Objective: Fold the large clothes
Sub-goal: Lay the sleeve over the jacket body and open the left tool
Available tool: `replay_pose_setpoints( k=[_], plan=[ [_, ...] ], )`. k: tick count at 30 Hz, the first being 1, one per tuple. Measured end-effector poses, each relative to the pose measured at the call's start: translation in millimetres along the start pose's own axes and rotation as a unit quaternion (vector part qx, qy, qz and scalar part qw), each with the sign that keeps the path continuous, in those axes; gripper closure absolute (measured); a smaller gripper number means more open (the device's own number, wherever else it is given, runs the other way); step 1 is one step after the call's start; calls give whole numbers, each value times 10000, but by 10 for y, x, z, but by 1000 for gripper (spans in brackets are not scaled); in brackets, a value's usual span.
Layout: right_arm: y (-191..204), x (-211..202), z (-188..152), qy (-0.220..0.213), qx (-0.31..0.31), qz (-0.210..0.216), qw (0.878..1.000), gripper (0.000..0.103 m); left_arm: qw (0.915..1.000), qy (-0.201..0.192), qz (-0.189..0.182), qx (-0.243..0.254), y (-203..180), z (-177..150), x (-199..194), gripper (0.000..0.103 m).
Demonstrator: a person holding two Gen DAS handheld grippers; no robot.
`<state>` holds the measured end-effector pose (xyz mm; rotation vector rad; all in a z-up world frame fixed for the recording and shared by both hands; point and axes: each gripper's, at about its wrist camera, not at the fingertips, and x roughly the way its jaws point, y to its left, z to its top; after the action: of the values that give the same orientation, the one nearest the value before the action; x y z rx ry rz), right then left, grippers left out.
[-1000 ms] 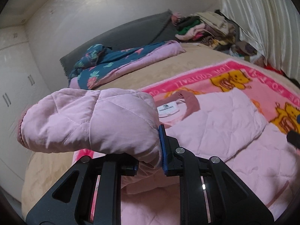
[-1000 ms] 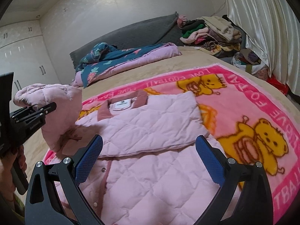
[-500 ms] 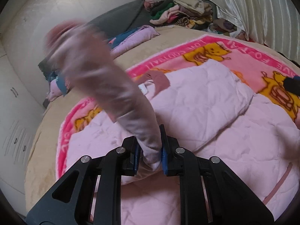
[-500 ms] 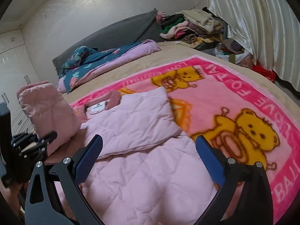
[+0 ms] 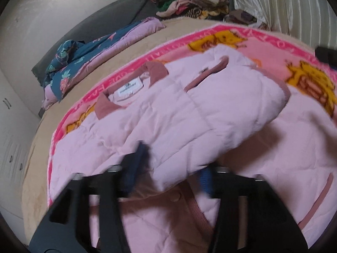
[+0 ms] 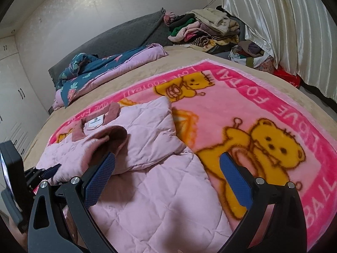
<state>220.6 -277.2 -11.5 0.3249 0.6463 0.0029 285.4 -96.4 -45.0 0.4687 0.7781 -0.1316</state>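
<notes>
A pale pink quilted jacket (image 6: 151, 181) lies on a pink bear-print blanket (image 6: 273, 113) on the bed. Its collar and label (image 5: 126, 88) point to the far side. Its left sleeve (image 5: 210, 113) is folded across the chest, cuff (image 6: 118, 135) near the collar. My left gripper (image 5: 170, 168) is blurred, its jaws apart, with the sleeve's upper part lying between and over them. It shows at the left edge of the right wrist view (image 6: 50, 170). My right gripper (image 6: 166, 181) is open and empty above the jacket's lower right part.
A folded floral quilt (image 6: 105, 71) lies at the head of the bed by a dark headboard (image 6: 118, 35). A heap of clothes (image 6: 206, 27) sits at the far right near the curtain (image 6: 284, 21). Wardrobe doors (image 6: 12, 84) stand at the left.
My left gripper swung the sleeve from the left side over onto the jacket's chest and its jaws have parted. The right gripper stayed open and shifted slightly.
</notes>
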Motion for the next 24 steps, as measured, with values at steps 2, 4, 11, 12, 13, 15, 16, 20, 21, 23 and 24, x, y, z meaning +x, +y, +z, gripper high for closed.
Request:
replay_pose_setpoints(
  k=[2,4,11,12,13,15,16,20,21,23,24],
  plan=[
    [18,19,-9,31,-24,19,10000,4,9999,84,32,95,-5,-72,7,35],
    [48,35,-19,71,-50,33,10000,4,9999,93,-84,117,-11,-144,-30,31],
    [208,141,-53,320,-112,300,9990,4,9932,101,-1027,-538,267,-357,-241,9],
    [251,166,-65,373,-149,342,9986,4,9913,144,-1109,-689,330,-378,-249,9],
    [290,190,-76,420,-178,379,9982,4,9884,204,-1188,-922,457,-405,-244,9],
    [379,244,-100,540,-189,531,9969,4,9840,212,-1271,-1228,608,-430,-246,9],
    [418,266,-106,581,-196,591,9964,4,9807,186,-1304,-1446,721,-447,-256,9],
    [622,361,-133,756,-346,751,9937,4,9724,135,-1252,-1966,1031,-430,-285,9],
    [666,383,-139,823,-360,808,9927,4,9711,73,-1164,-2084,1121,-404,-300,9],
    [738,444,-153,947,-327,998,9900,4,9671,25,-1072,-2308,1264,-342,-304,9],
    [781,493,-158,1020,-306,1058,9887,4,9642,21,-927,-2486,1358,-297,-302,9]
  ],
)
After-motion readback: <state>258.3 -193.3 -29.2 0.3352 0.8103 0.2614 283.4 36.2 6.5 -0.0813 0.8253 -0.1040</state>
